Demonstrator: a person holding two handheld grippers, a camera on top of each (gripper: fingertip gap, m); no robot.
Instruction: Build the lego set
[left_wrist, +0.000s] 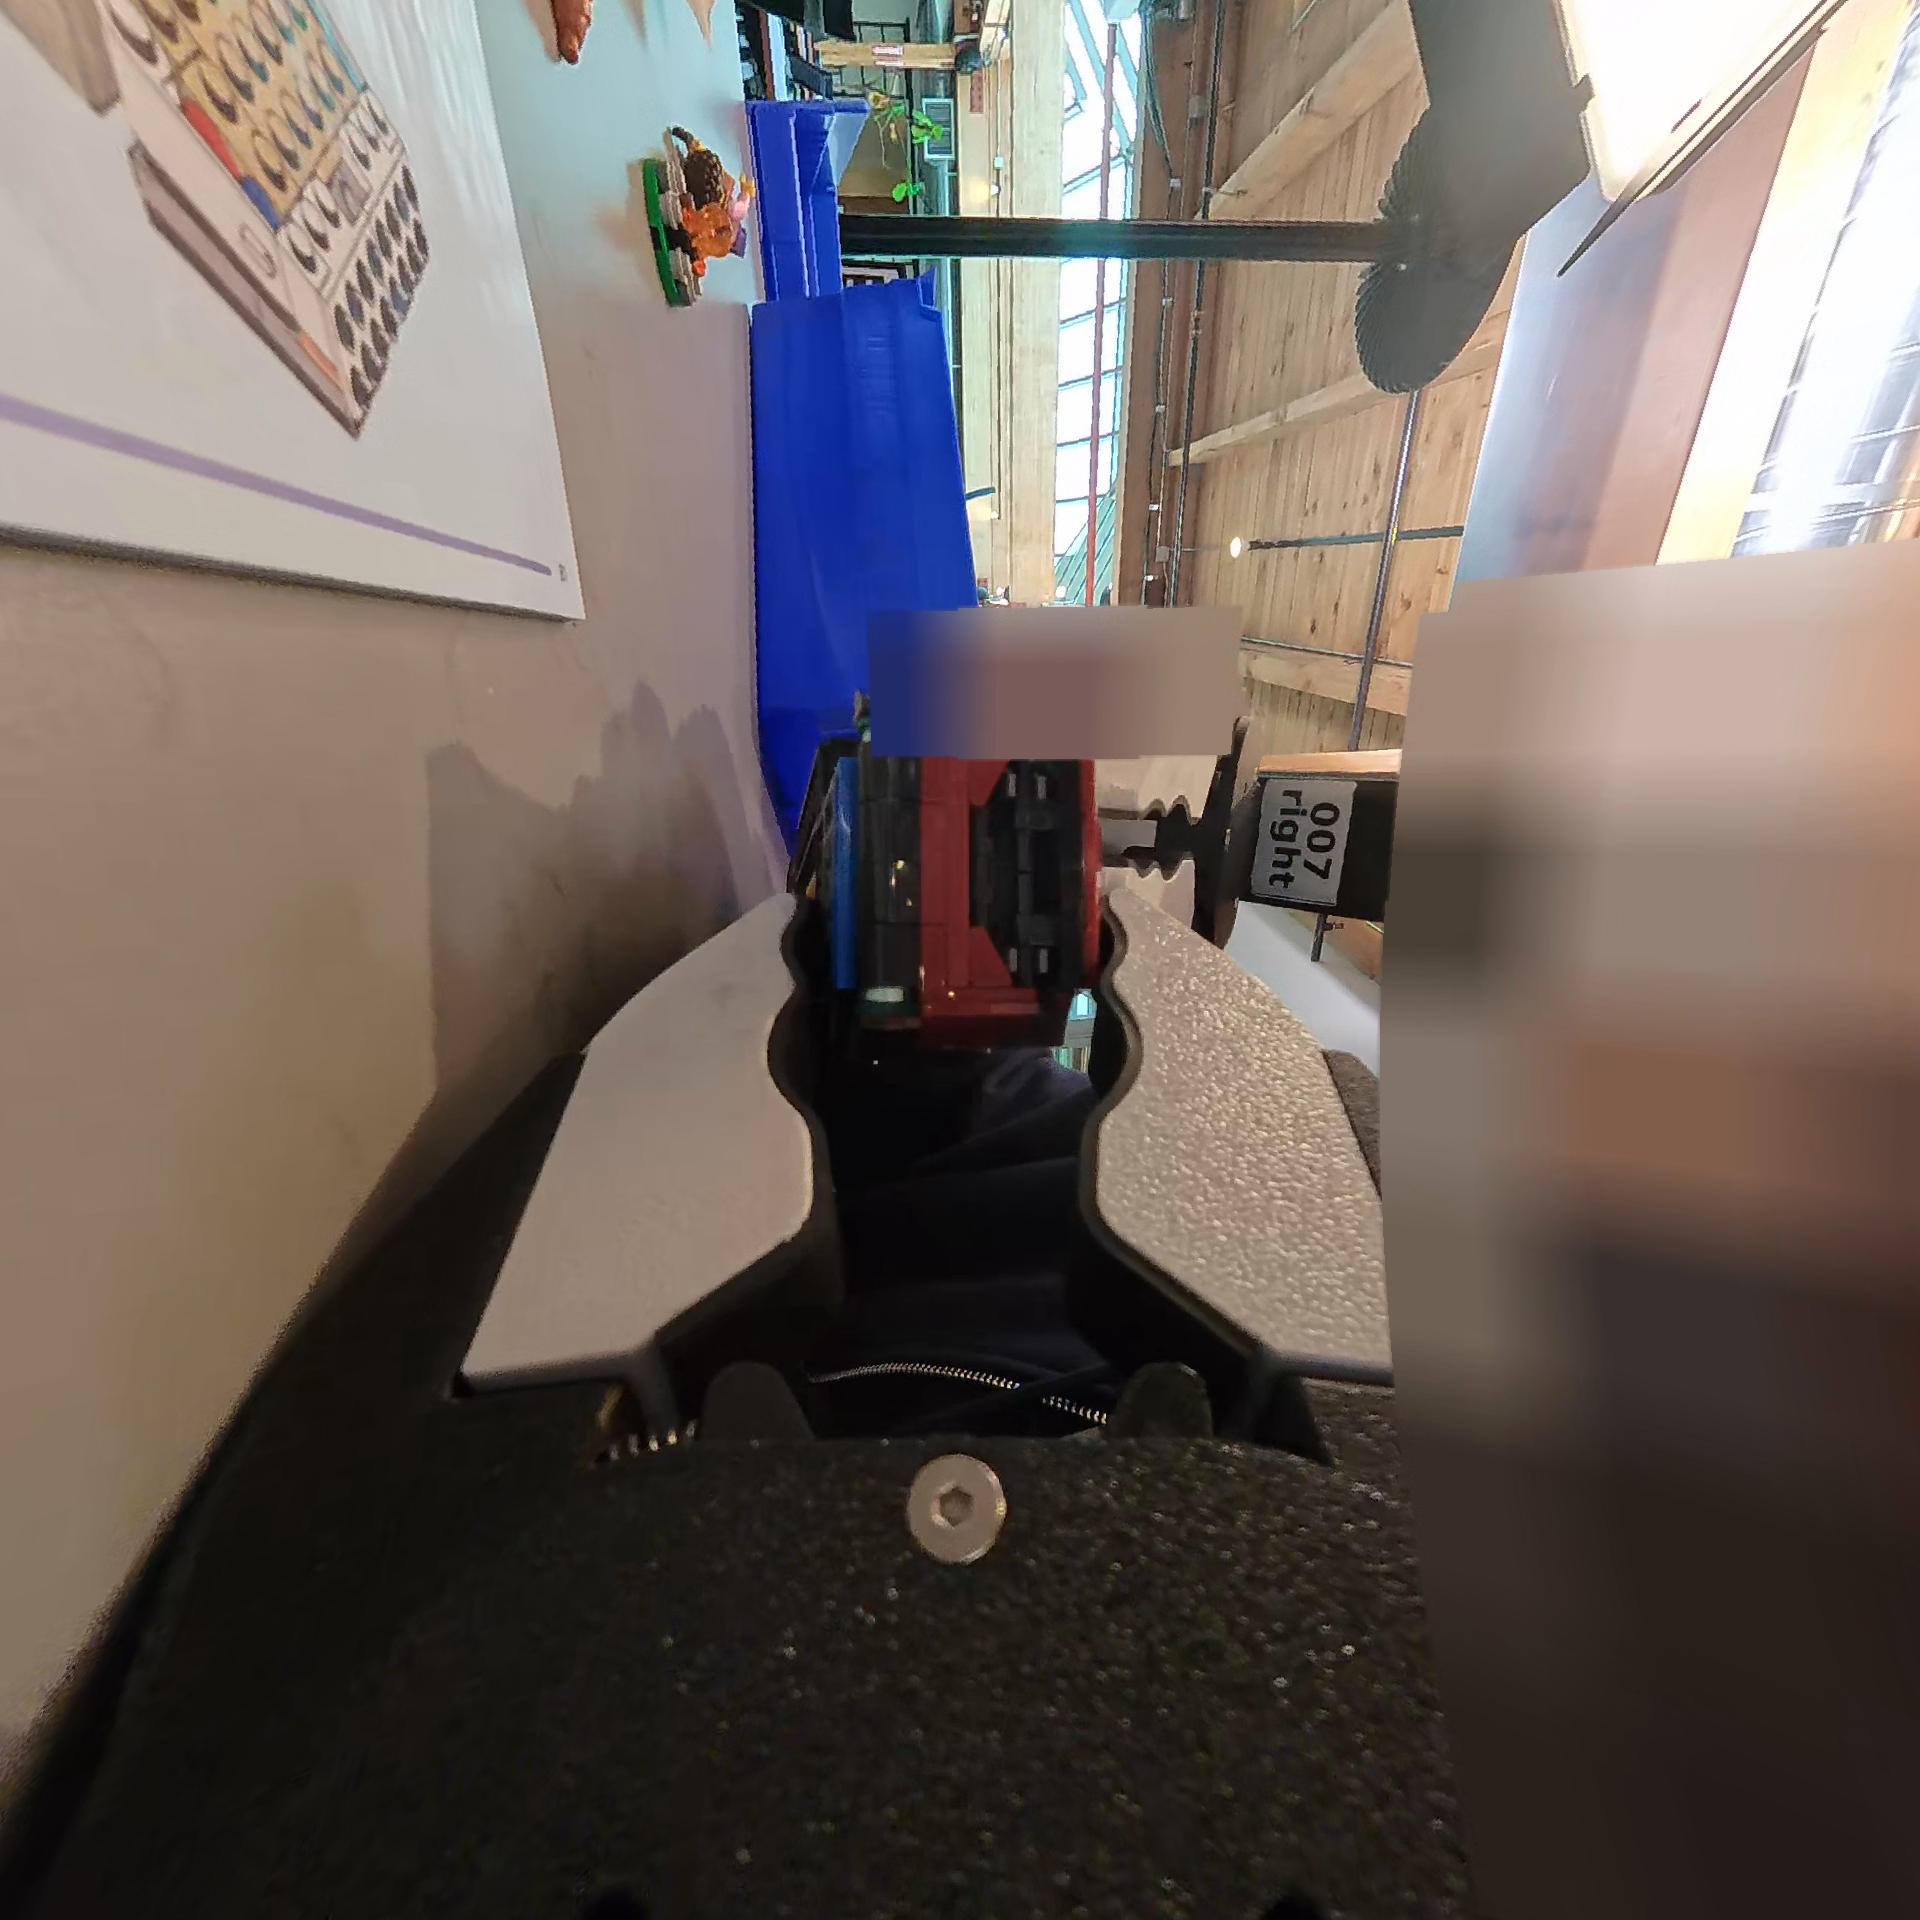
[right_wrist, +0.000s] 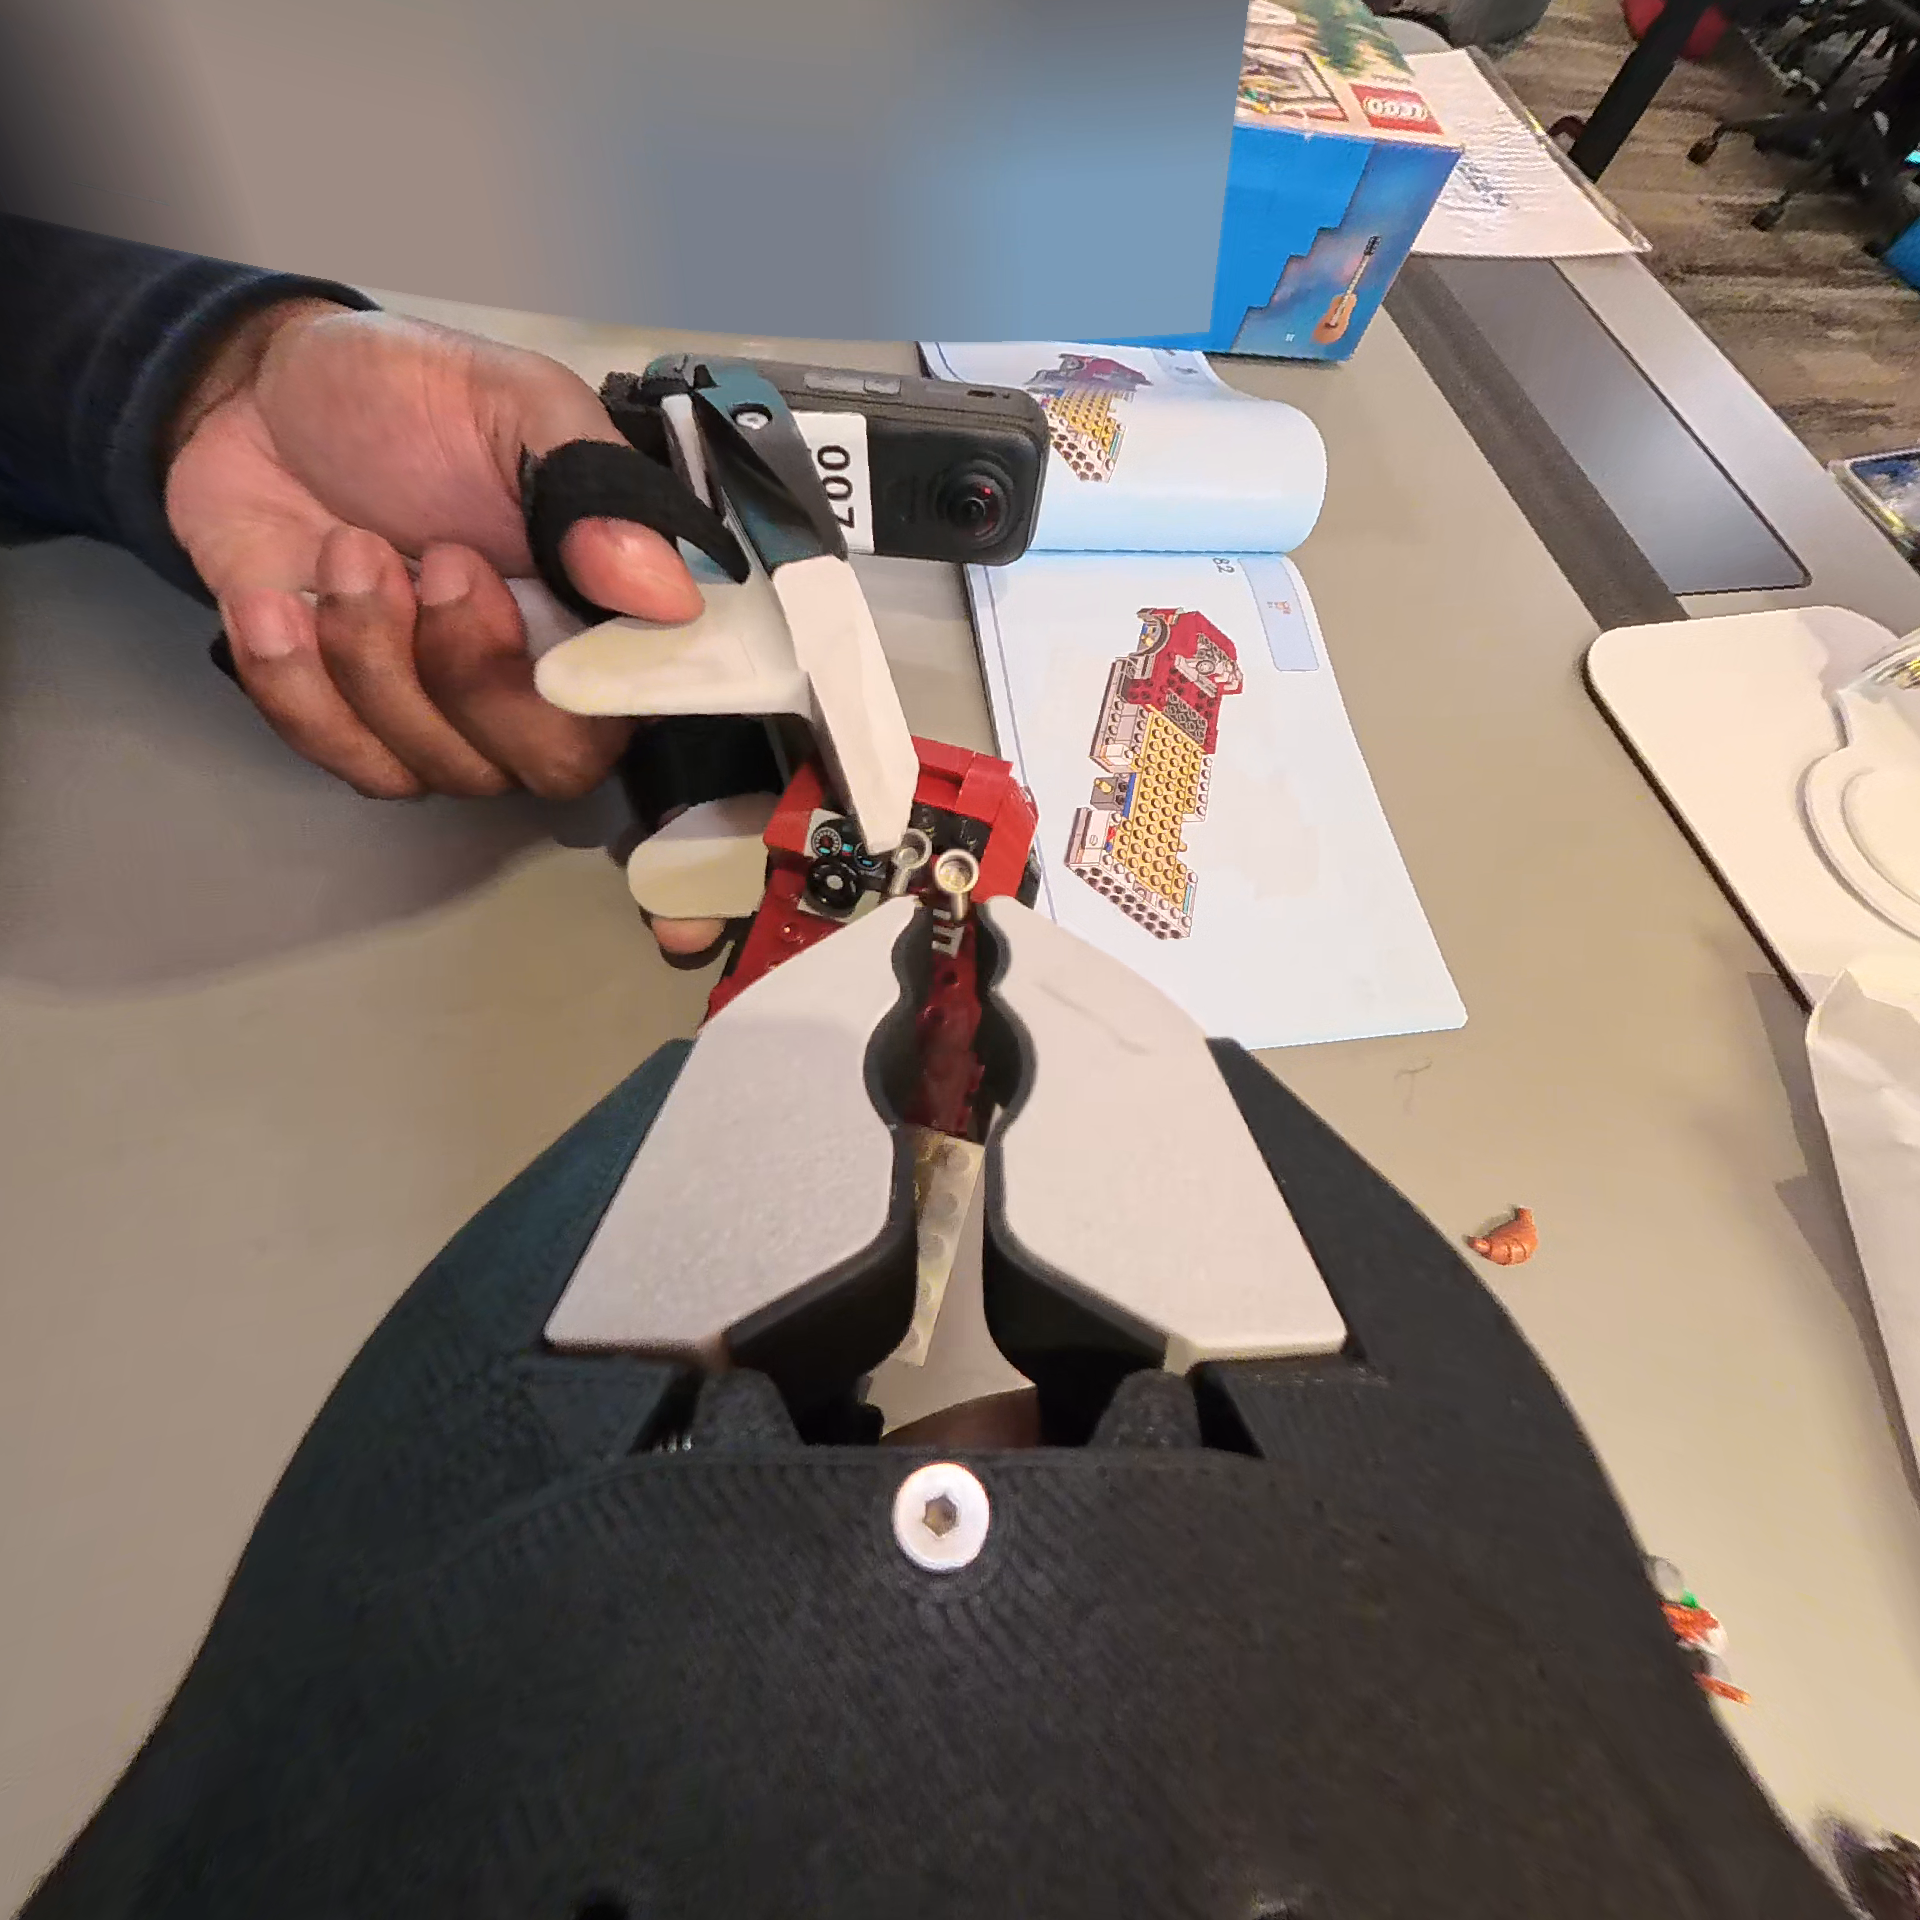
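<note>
We see the left tool spread fairly wide and clamped across a red toy brick model, one finger against its blue and black side, the other finger against its red side. In the right wrist view the same left tool comes in from the upper left, held by a hand, with one pale finger lying over the top of the model beside its dials and small black wheel, the other below by the thumb. The model is held above the grey bench, just beside an open instruction booklet.

The right tool is nearly closed, leaving only a slim gap. Its tips sit at a small grey metal-coloured pin that stands on the model next to a second similar pin. We cannot tell whether the pads press the pin or merely flank it. Between the fingers farther back we see the dark red underside of the model and a pale studded strip.

Around them lie a blue cardboard box, a small orange croissant-shaped piece, a white tray, and in the left wrist view blue bins and a small figure on a green base
</note>
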